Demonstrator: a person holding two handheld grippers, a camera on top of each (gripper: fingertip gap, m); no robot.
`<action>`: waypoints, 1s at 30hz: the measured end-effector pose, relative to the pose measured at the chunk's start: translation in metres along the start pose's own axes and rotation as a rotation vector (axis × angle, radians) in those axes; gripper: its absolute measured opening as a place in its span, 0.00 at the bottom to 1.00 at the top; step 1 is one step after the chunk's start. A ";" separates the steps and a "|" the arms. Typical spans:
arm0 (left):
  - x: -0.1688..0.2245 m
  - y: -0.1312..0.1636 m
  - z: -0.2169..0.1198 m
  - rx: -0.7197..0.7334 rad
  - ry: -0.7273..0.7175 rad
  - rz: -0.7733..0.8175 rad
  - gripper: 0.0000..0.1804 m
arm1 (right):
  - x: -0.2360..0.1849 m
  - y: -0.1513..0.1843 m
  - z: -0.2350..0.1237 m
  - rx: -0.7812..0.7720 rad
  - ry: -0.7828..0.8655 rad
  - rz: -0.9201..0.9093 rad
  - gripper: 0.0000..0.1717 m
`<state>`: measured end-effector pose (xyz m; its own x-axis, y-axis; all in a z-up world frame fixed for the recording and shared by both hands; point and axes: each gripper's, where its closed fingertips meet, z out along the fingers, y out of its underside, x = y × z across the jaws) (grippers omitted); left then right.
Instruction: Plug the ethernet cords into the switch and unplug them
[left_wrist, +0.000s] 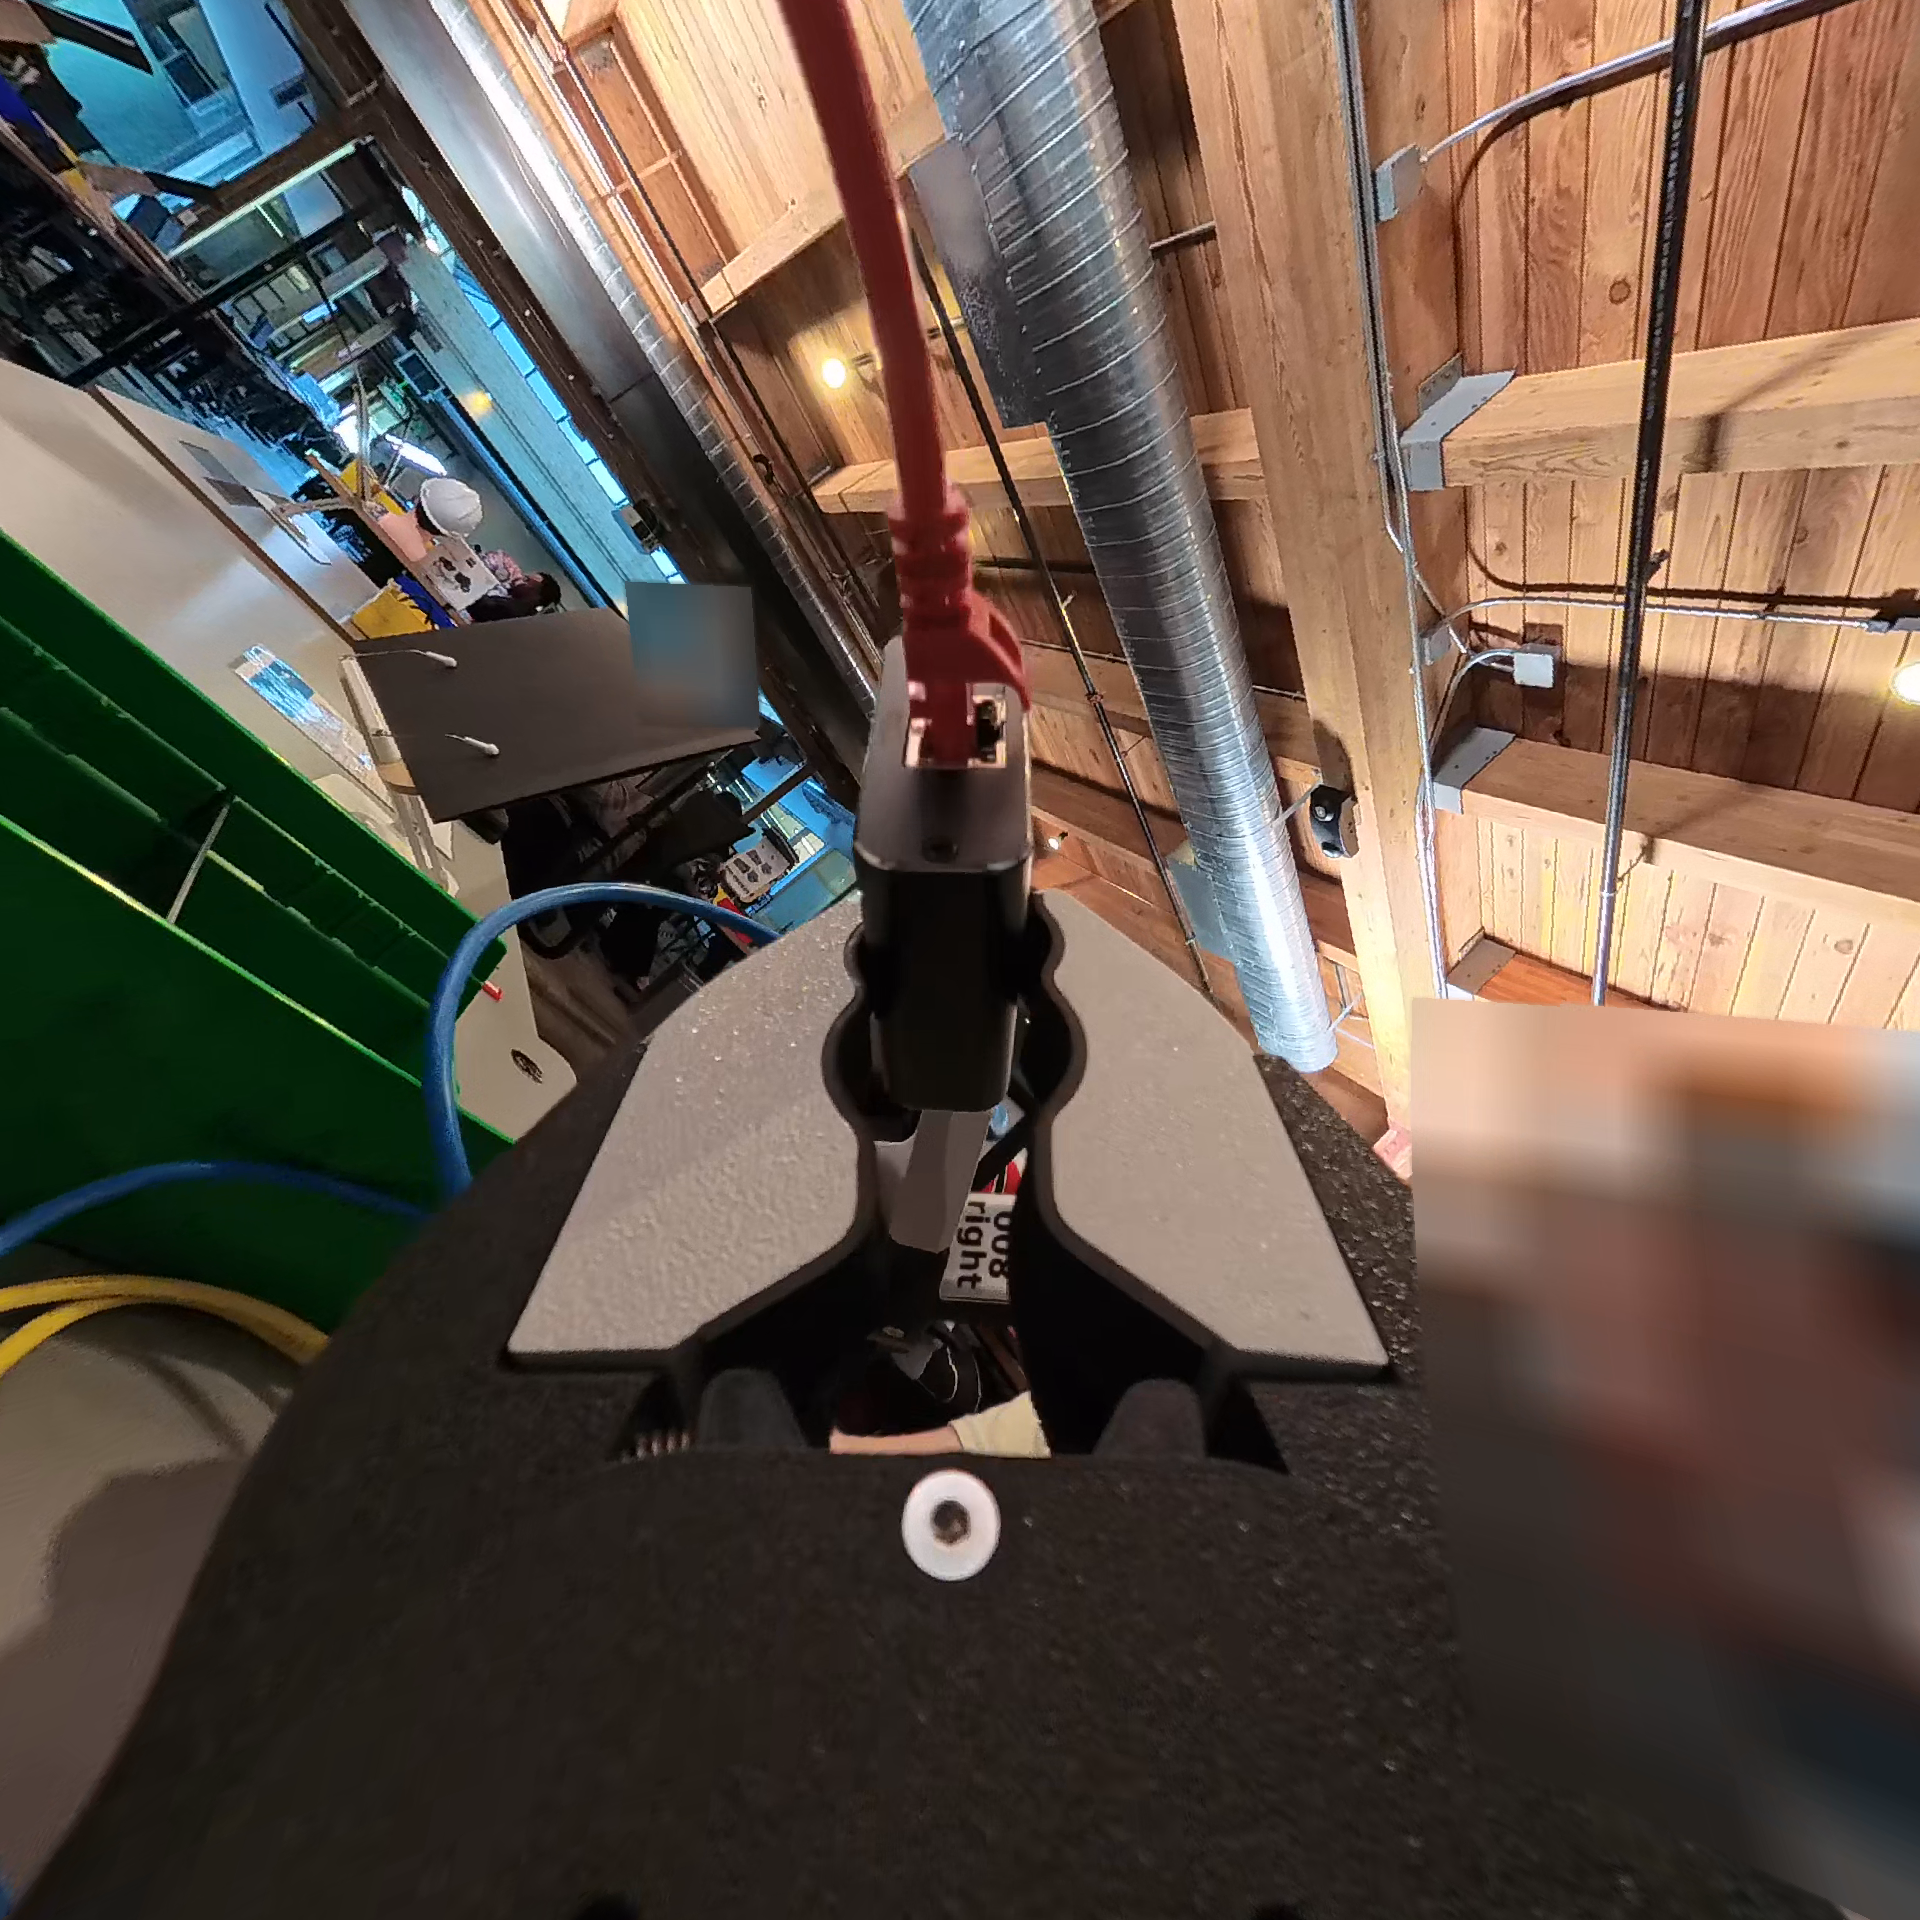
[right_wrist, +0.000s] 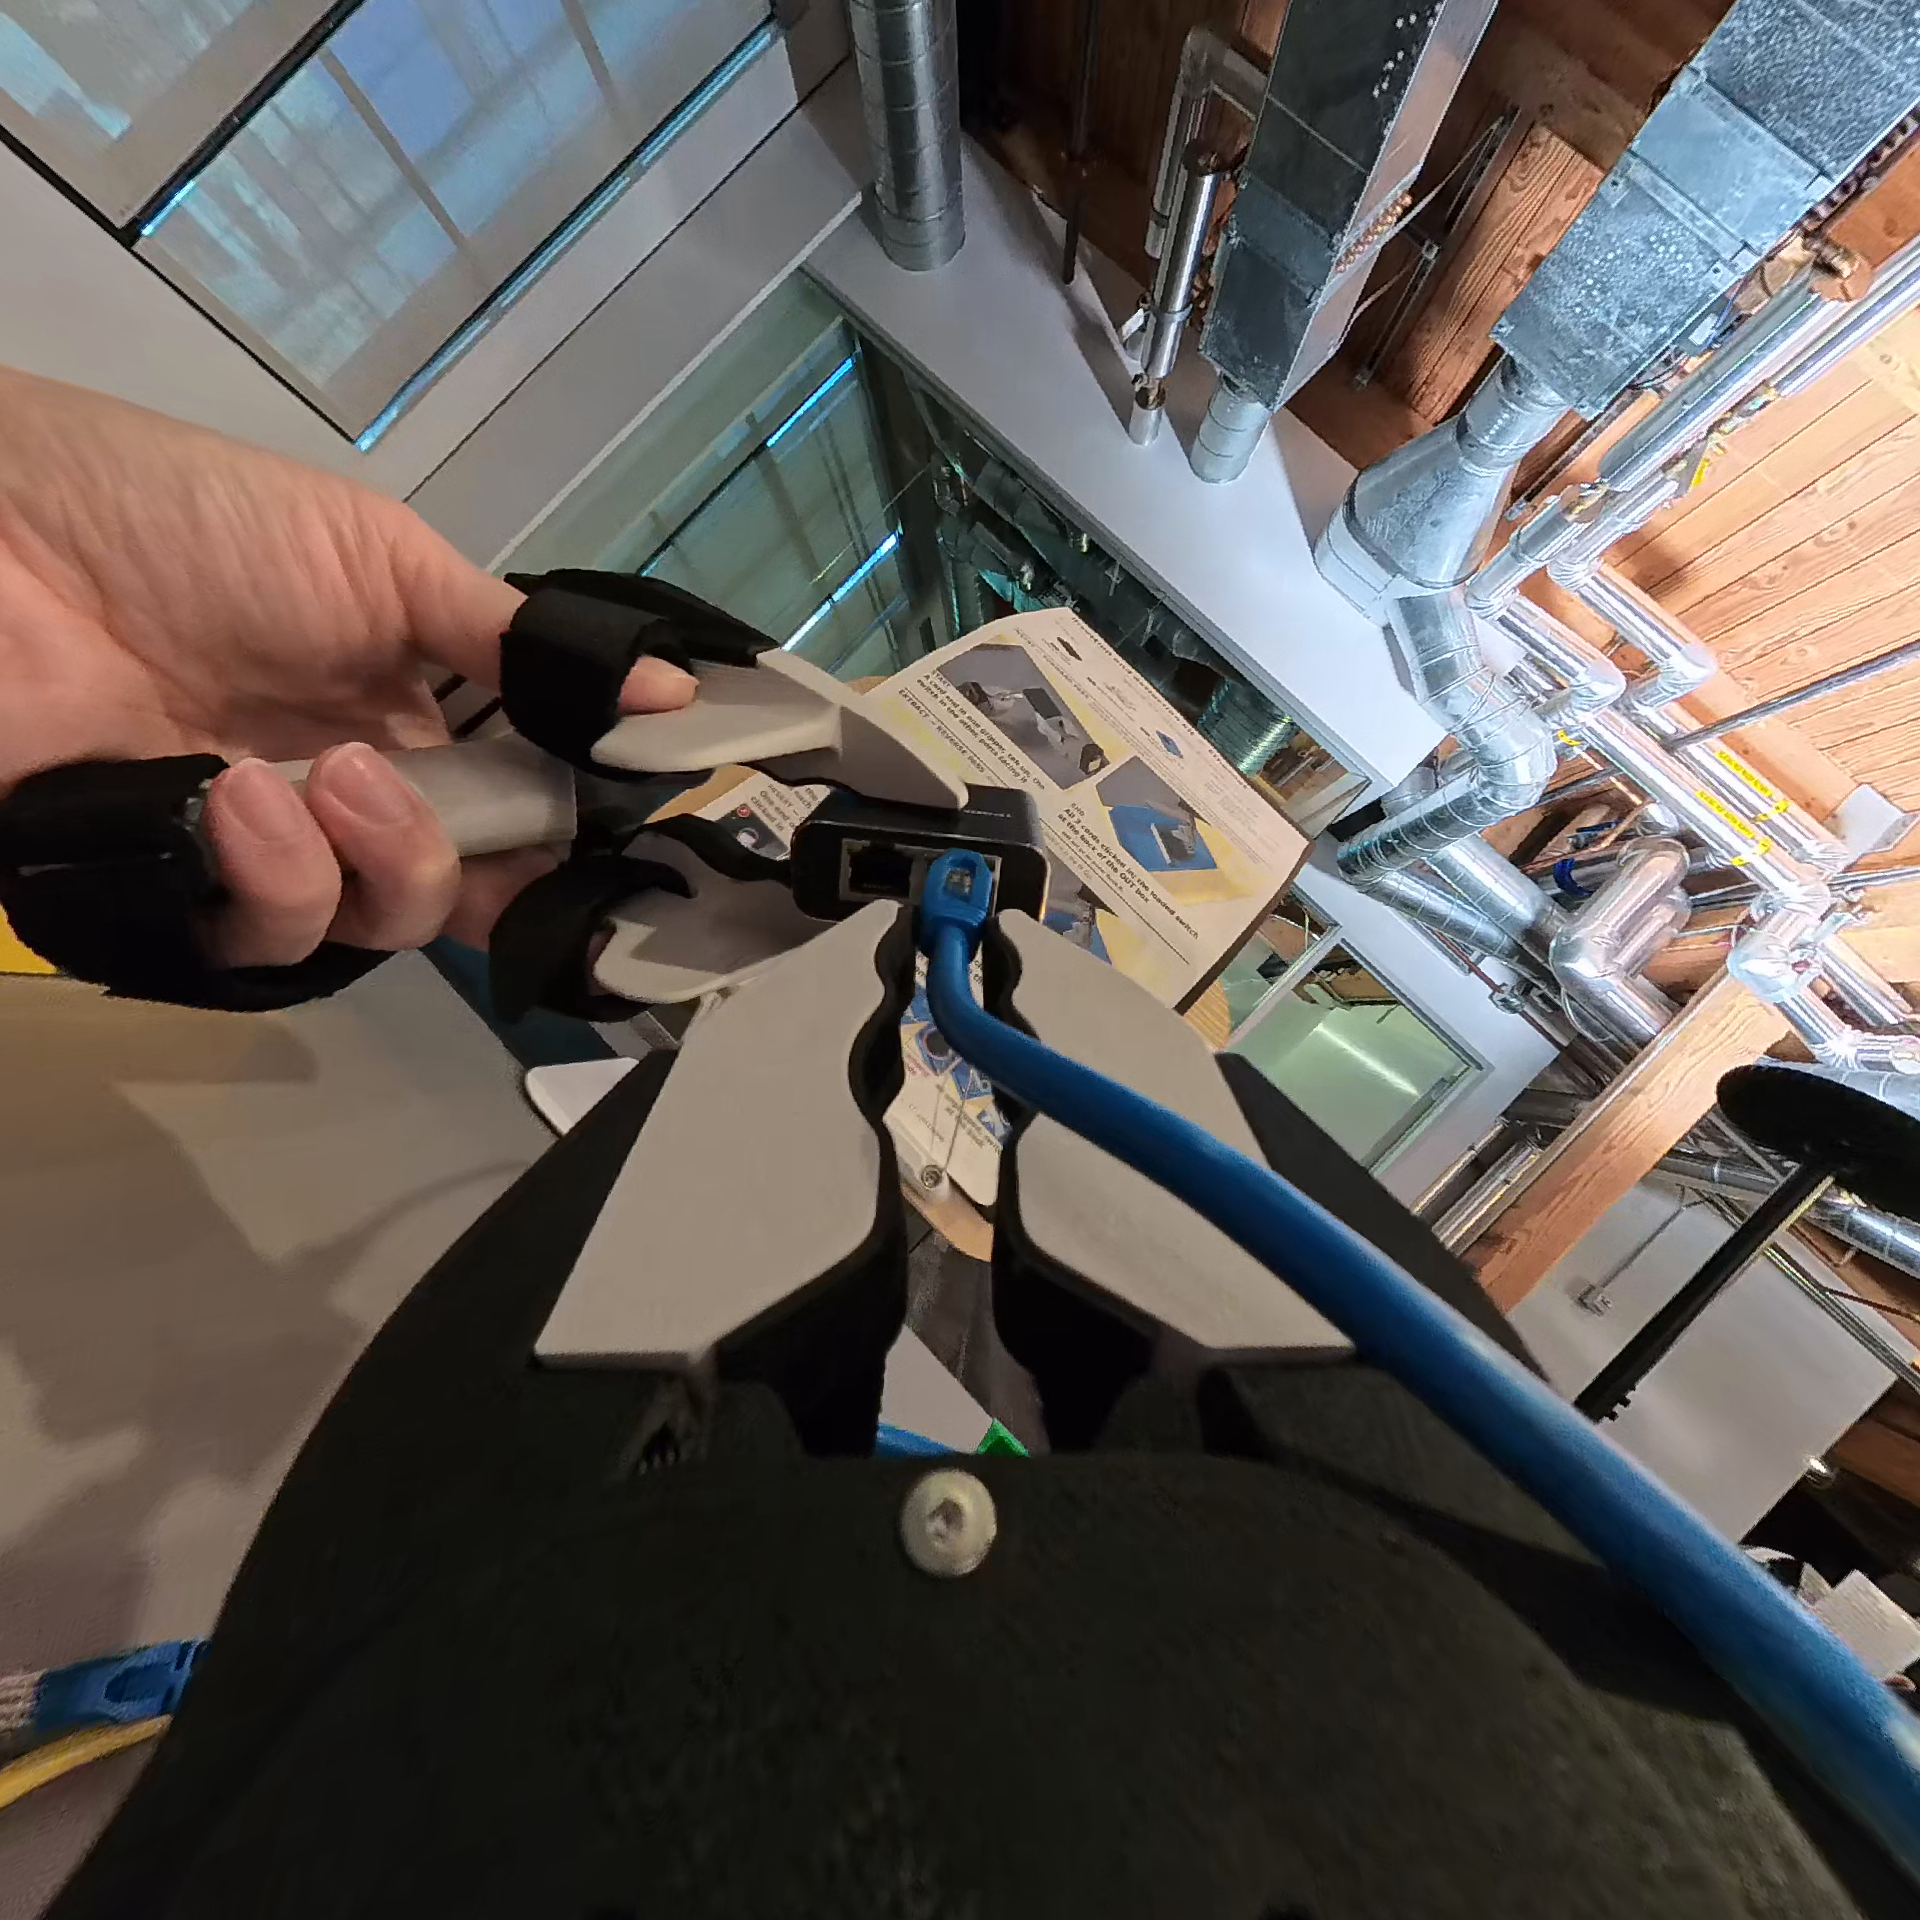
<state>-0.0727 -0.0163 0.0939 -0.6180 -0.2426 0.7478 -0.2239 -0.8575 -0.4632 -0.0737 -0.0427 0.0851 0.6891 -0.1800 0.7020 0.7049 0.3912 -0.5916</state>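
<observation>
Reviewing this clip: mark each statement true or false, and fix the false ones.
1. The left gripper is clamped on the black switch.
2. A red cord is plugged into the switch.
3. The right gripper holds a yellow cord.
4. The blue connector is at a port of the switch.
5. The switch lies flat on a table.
1. True. The left gripper has its fingers on either side of the black switch.
2. True. The red cord enters a port on the switch.
3. False. The right gripper is closed on the blue cord; a yellow cord lies off to the side.
4. True. The blue connector sits at a port; an empty port is beside it.
5. False. The switch is held in the air by the left gripper.
</observation>
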 end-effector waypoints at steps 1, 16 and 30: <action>-0.001 0.001 0.000 -0.010 -0.005 0.000 0.13 | -0.001 0.000 0.000 0.006 -0.008 0.001 0.07; 0.015 0.010 0.016 -0.062 -0.034 0.158 0.14 | 0.009 -0.012 -0.008 0.095 0.041 0.051 0.07; 0.026 0.013 0.022 0.051 0.108 0.180 0.15 | 0.009 -0.019 -0.013 0.141 0.054 0.022 0.07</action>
<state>-0.0748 -0.0438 0.1177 -0.7225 -0.3464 0.5984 -0.0656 -0.8272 -0.5581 -0.0788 -0.0635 0.0981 0.7152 -0.2169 0.6644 0.6612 0.5181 -0.5426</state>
